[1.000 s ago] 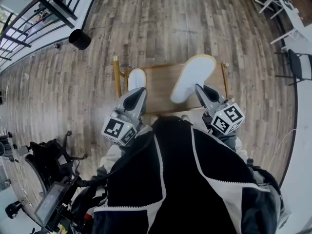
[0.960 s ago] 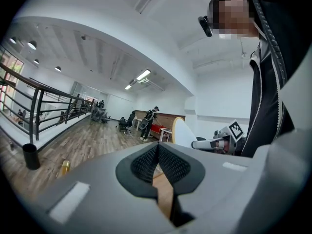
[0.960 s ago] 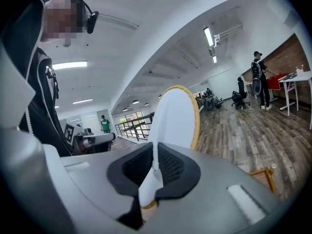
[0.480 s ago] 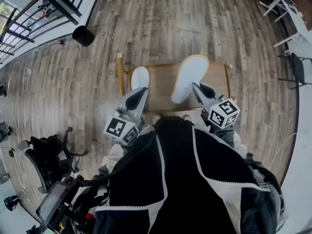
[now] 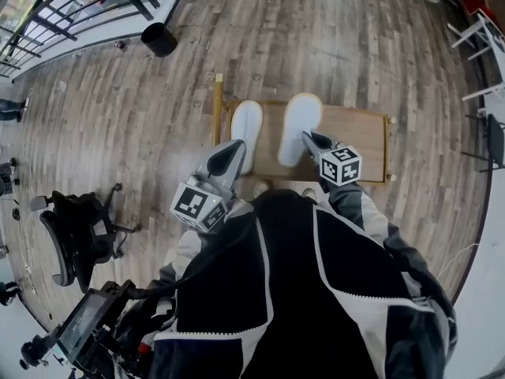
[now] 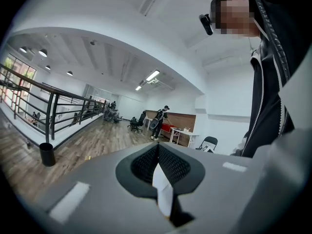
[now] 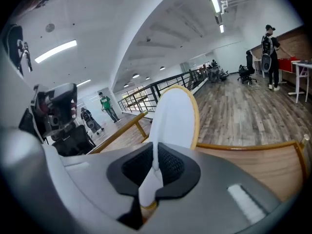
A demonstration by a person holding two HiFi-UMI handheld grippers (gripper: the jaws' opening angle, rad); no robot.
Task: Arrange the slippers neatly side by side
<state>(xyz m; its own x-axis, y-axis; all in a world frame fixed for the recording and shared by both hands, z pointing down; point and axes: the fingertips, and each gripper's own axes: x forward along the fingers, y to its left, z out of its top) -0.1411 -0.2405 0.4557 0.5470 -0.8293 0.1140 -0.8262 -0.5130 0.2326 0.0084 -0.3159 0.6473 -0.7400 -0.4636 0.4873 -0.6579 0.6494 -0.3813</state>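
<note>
Left gripper [image 6: 158,164]: jaws pressed together on a thin white edge of the left slipper [image 6: 163,191]. In the head view that gripper [image 5: 235,150] sits at the near end of the left slipper [image 5: 247,125], which lies on the bench [image 5: 355,133] close to its left rail [image 5: 218,109].

Right gripper [image 7: 155,167]: jaws pinching the white edge of the right slipper [image 7: 175,116]. The slipper stands up ahead of the jaws with a tan rim round its far end. In the head view this gripper [image 5: 309,139] holds the near end of the right slipper [image 5: 300,121] over the bench, left of middle. Cannot tell whether the slipper lies flat or is tipped up off the wood.

The two slippers are side by side, near but not touching, long ways pointing away from the person. The right one leans slightly to the right at its far end.

The bench [image 7: 273,165] is low, wooden, with raised rails, and stands on a plank floor [image 5: 118,117]. A black bin [image 5: 159,39] stands well off to the far left.
</note>
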